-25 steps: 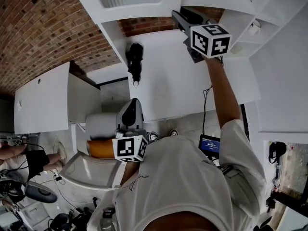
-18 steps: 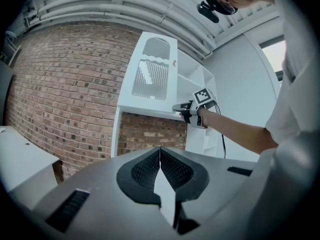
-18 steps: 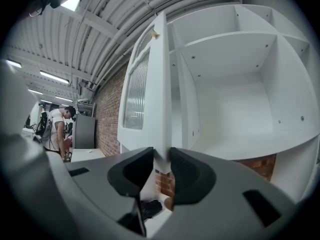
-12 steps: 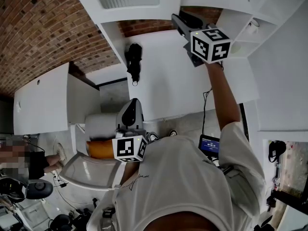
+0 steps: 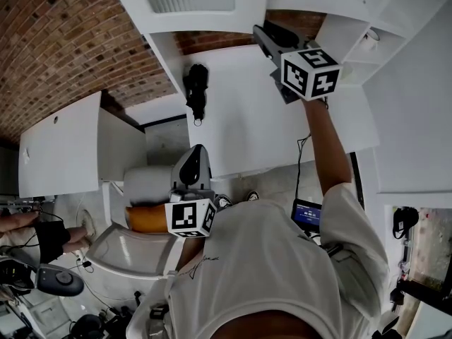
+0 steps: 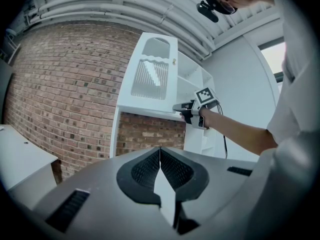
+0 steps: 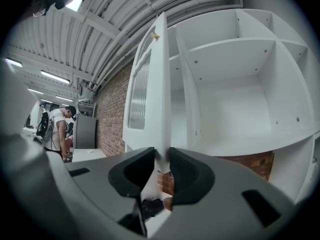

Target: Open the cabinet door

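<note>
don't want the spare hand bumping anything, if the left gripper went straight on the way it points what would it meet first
Most likely the brick wall below the cabinet door. The left gripper, jaws shut, aims there and nothing shows in between. Depth is hard to judge from this view.

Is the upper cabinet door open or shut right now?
Open. The cabinet door stands edge-on, swung clear of the bare shelves, with the right gripper closing its jaws on the door's lower edge.

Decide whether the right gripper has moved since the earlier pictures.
Yes: the right gripper slipped slightly down-picture from the brick strip, jaws closing around the door edge.
</note>
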The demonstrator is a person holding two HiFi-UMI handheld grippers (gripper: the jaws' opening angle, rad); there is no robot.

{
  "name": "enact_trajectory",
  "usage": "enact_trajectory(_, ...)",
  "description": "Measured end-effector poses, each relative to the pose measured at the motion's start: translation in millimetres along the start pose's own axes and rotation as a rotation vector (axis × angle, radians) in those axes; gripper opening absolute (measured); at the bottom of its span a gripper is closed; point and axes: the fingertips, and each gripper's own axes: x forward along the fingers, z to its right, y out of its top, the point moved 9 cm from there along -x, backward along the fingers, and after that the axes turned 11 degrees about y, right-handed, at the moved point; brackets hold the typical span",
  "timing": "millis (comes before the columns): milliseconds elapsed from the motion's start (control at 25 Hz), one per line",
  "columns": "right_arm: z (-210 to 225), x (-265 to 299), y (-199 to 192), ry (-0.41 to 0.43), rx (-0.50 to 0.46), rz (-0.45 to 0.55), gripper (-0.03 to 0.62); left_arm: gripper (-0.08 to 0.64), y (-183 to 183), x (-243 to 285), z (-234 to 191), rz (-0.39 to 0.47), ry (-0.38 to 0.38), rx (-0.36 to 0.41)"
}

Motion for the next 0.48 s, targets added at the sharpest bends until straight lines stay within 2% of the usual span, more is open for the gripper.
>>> enact_trajectory(480, -12.2, -7.7, 0.5, 0.008, -0.01, -0.007, 0.094, 0.017, -0.8, -2.2, -0.8, -0.004, -0.013, 0.001)
